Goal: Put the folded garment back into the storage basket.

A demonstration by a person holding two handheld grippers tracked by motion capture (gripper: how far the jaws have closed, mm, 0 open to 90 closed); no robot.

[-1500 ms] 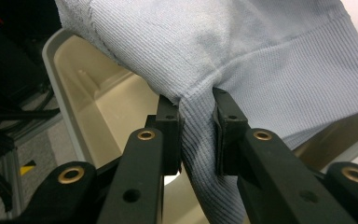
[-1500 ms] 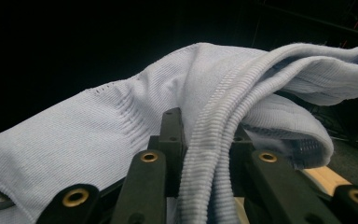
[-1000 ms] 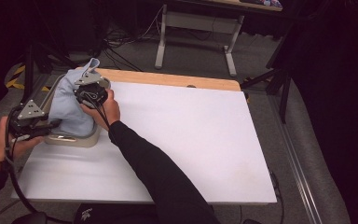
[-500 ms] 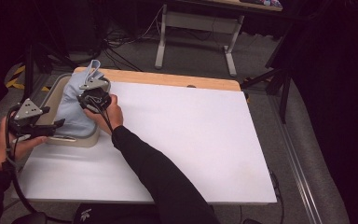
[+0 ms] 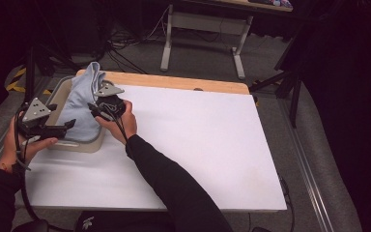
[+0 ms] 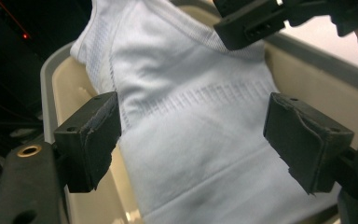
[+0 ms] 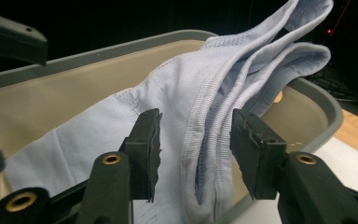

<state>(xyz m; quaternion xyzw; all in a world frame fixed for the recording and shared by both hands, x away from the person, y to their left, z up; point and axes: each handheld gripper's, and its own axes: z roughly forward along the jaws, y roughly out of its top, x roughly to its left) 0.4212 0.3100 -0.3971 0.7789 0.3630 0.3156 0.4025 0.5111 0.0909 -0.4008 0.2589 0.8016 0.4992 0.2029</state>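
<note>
Your left gripper [image 5: 70, 124] sits at the near-left corner of the beige bin [image 5: 60, 92], which stands on the far-left part of the white table [image 5: 198, 145]. Its jaws have just been opening and now stand wide. In the left gripper view the light blue garment [image 6: 186, 116] lies beyond and between the two pads [image 6: 91, 137], and neither pad presses on it.

The garment is in the bin — draped across its floor, with one bunched end rising over the bin's far rim [image 7: 317, 98].

Your right gripper [image 5: 96, 110] is at the bin's right rim, over the cloth, with your hand [image 5: 121, 123] behind it on the table side. Its jaws have likewise just been opening and stand partly apart. In the right gripper view a folded, ribbed edge of the garment [image 7: 209, 140] runs up through the gap between the pads [image 7: 149, 149]; the pads stand off on both sides and grip nothing.

Right of the bin the table surface is plain white, with a wooden strip [image 5: 174, 81] along its far edge.
</note>
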